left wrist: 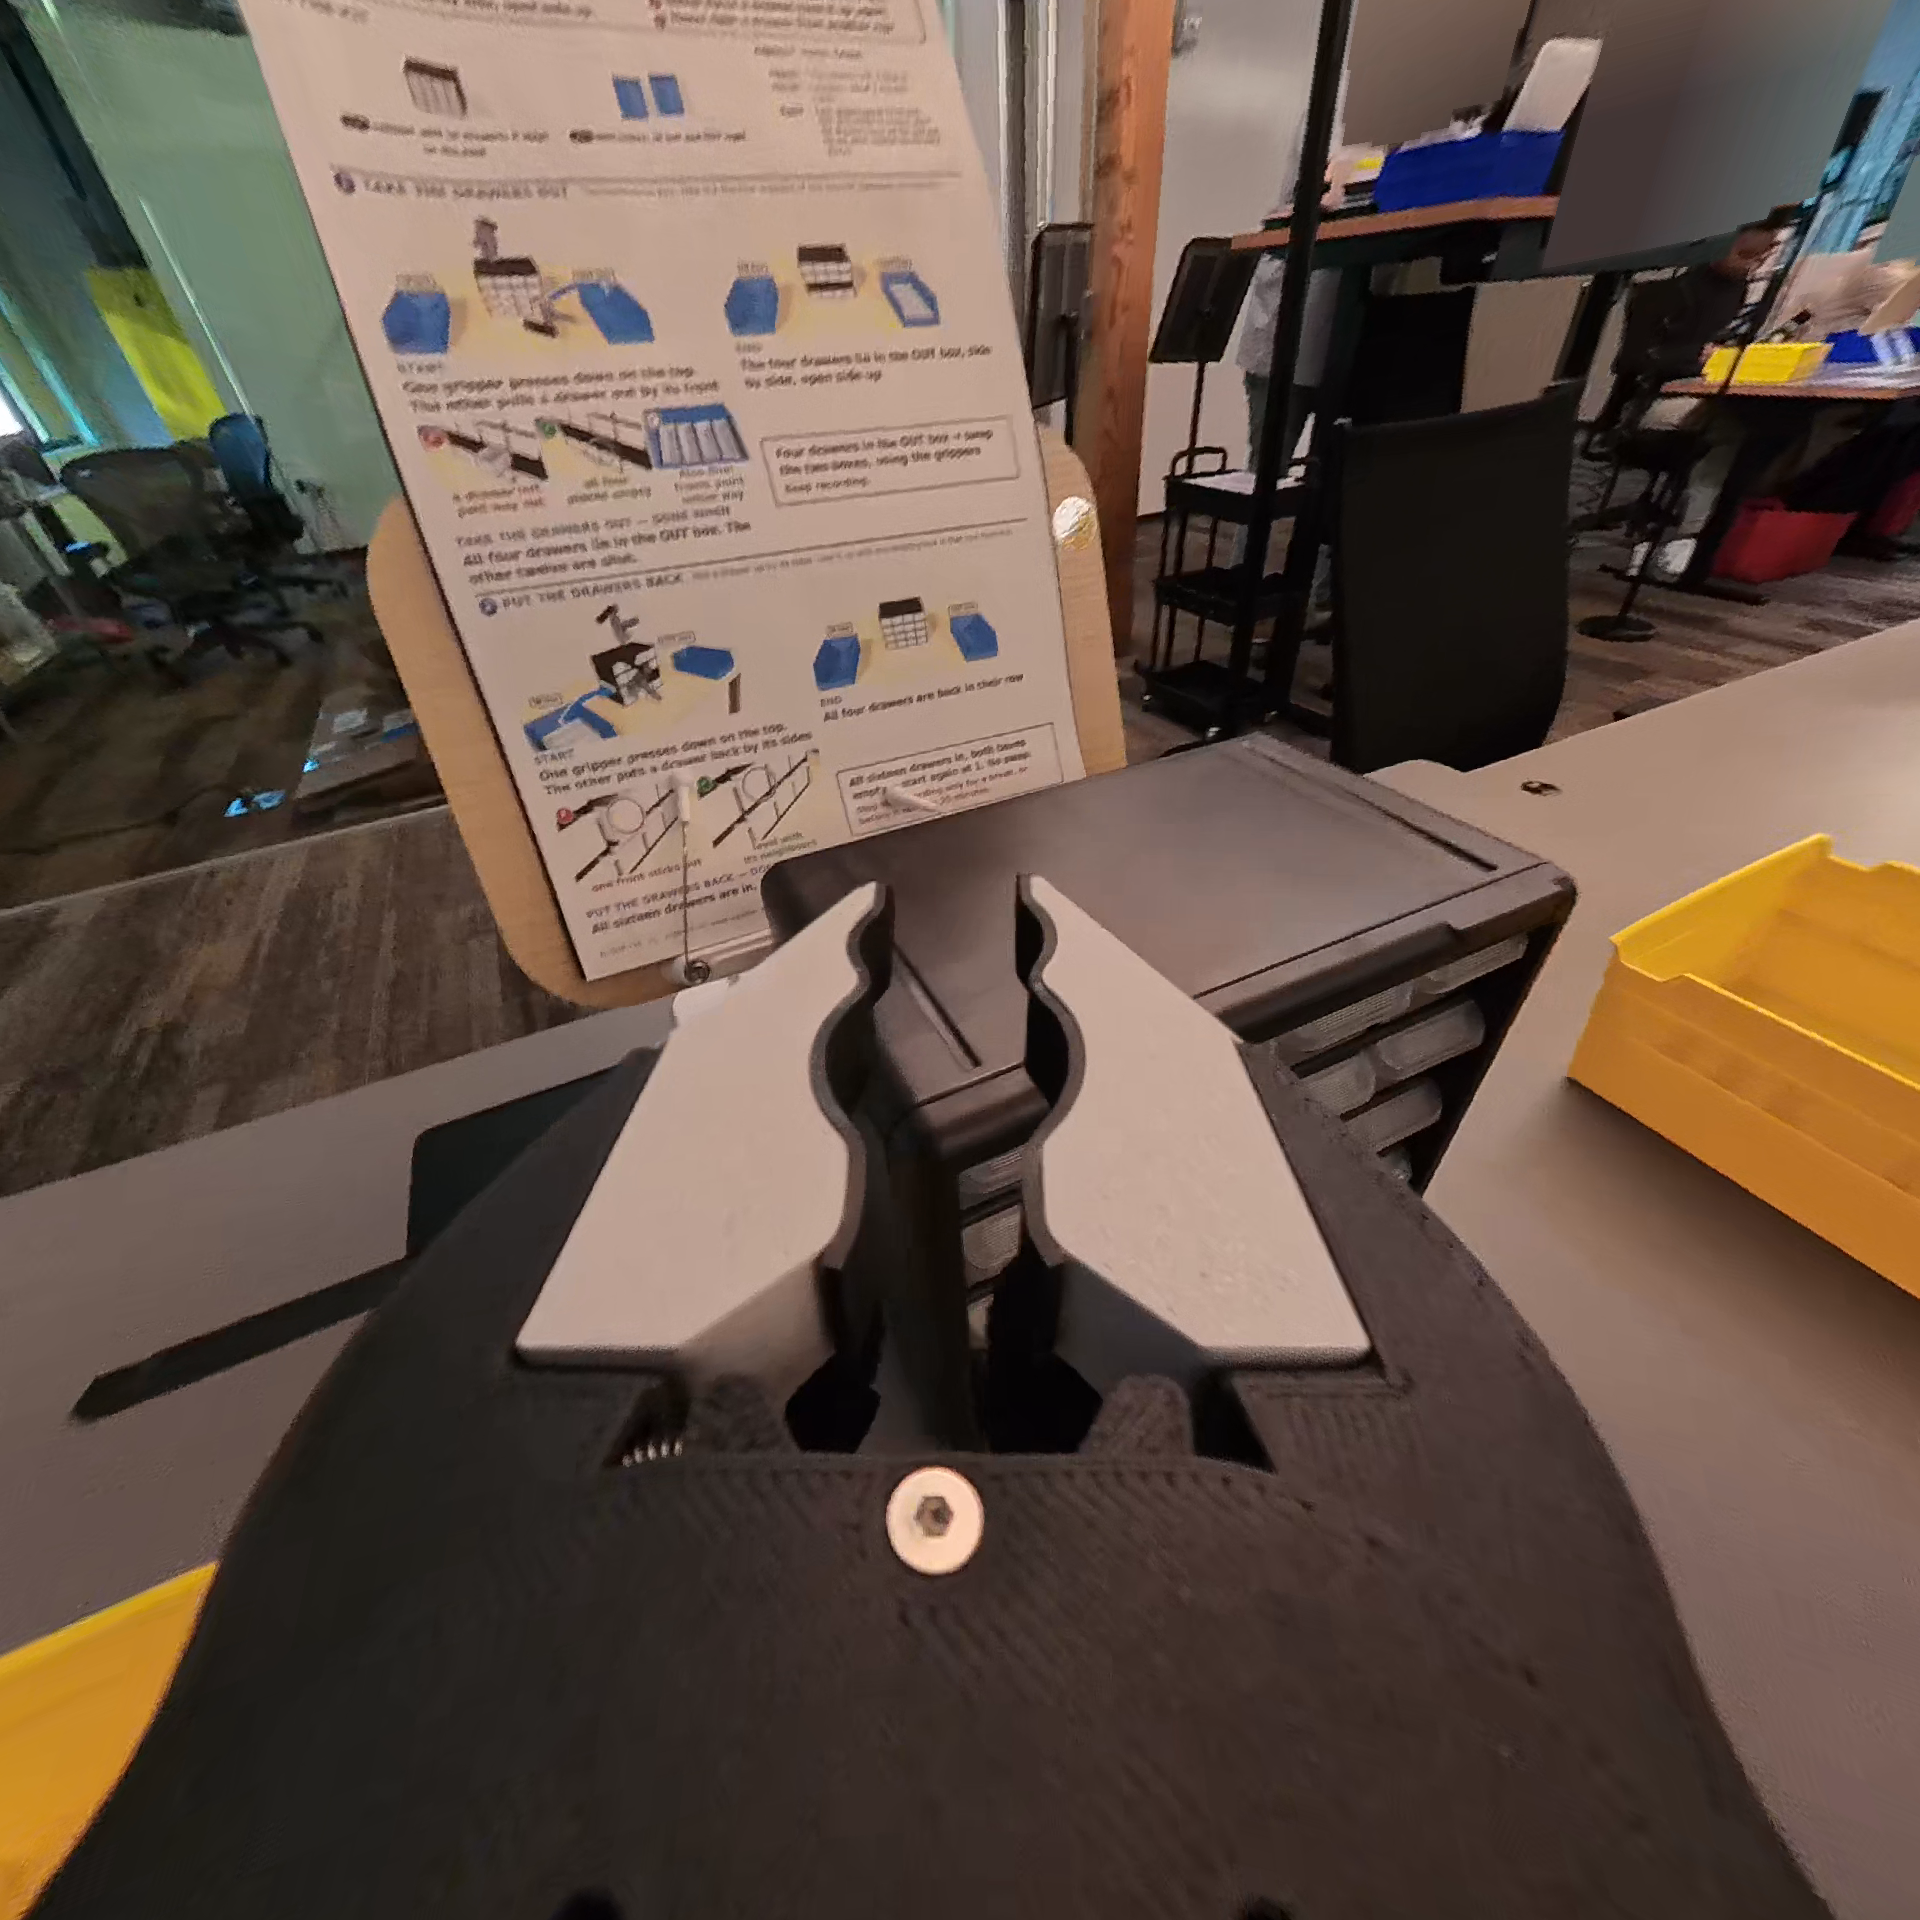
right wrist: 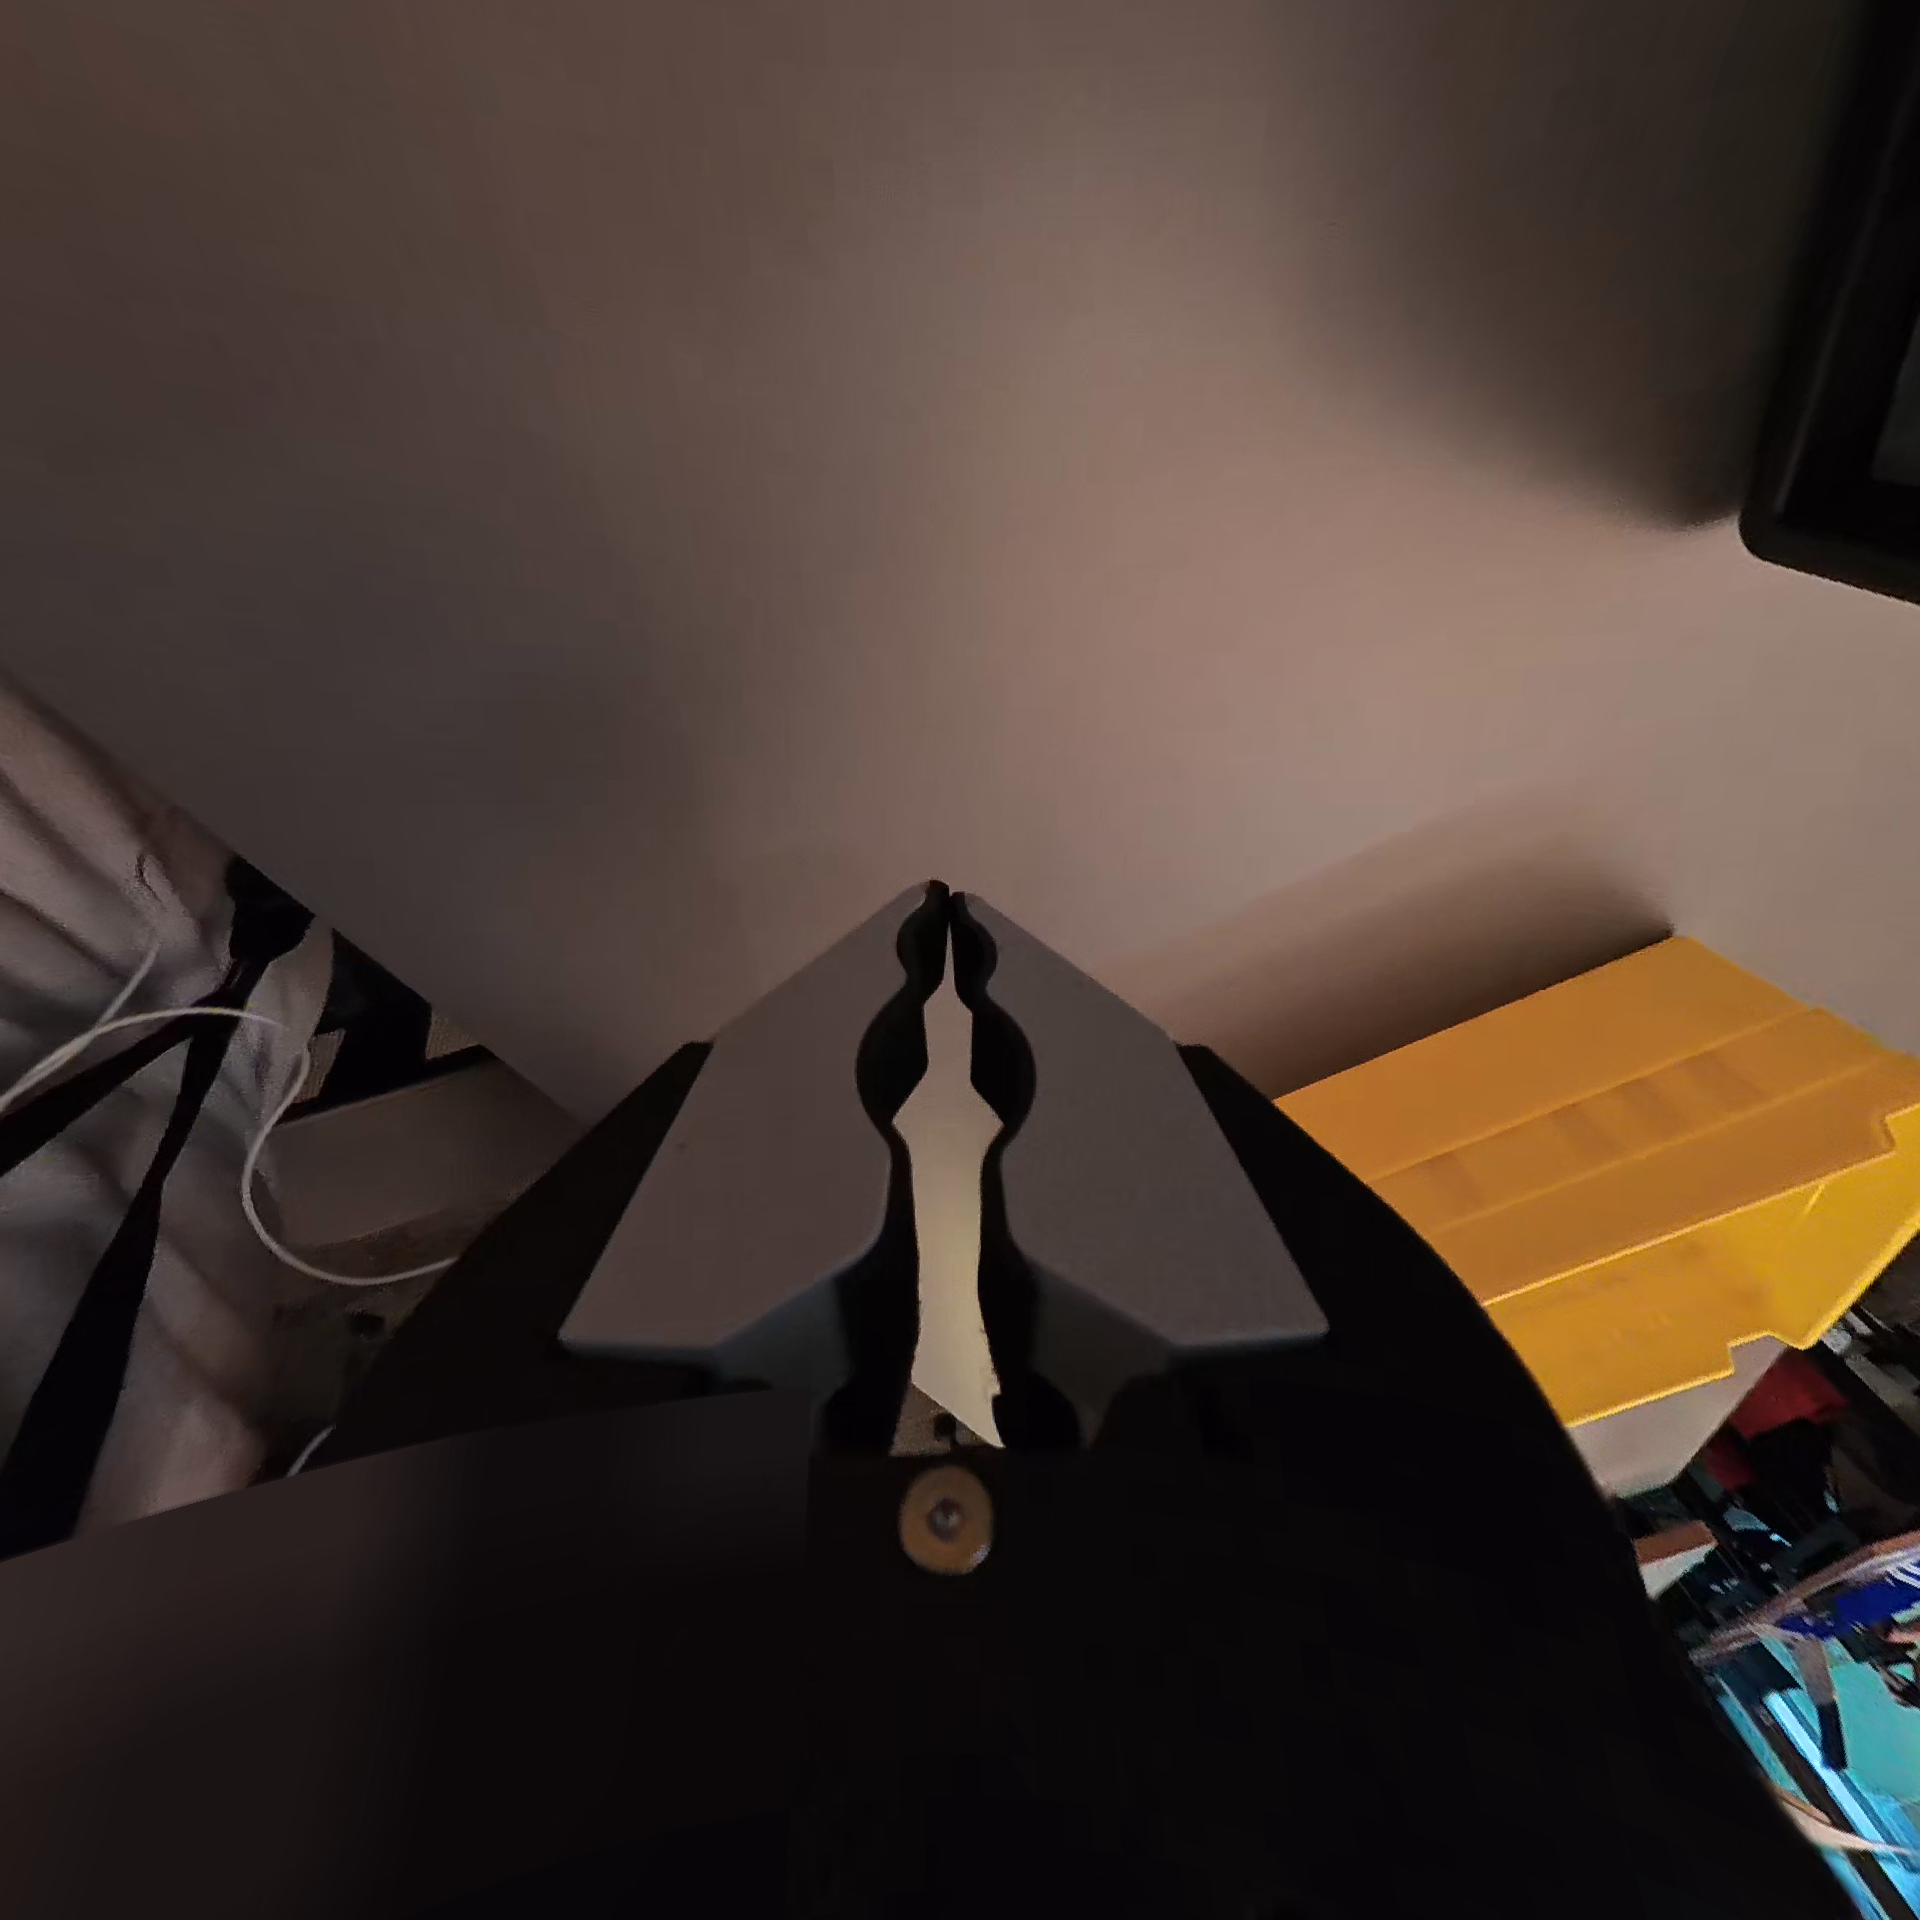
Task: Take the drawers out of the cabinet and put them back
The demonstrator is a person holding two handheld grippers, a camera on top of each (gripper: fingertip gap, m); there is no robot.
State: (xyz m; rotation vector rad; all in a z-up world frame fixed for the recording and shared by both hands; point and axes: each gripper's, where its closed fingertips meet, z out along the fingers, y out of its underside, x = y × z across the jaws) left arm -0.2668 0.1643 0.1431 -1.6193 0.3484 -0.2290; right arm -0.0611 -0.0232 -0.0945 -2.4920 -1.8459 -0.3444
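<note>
- cabinet (left wrist: pixel 1195 935) on table, drawers (left wrist: pixel 1382 1049) apparently all in; none pulled yet
- left gripper (left wrist: pixel 948 904) agape above cabinet's near corner
- right gripper (right wrist: pixel 940 896) closed, empty, beside yellow bin (right wrist: pixel 1621 1174)

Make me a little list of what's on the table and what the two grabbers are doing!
Table: grey table
Cabinet: black cabinet, clear drawers inside, none pulled out
Bins: one yellow bin right of the cabinet, another yellow corner near left
Poster: instruction sheet standing behind
Left gripper: open, fingers above the cabinet's near corner
Right gripper: shut, holding nothing, over bare table
</note>
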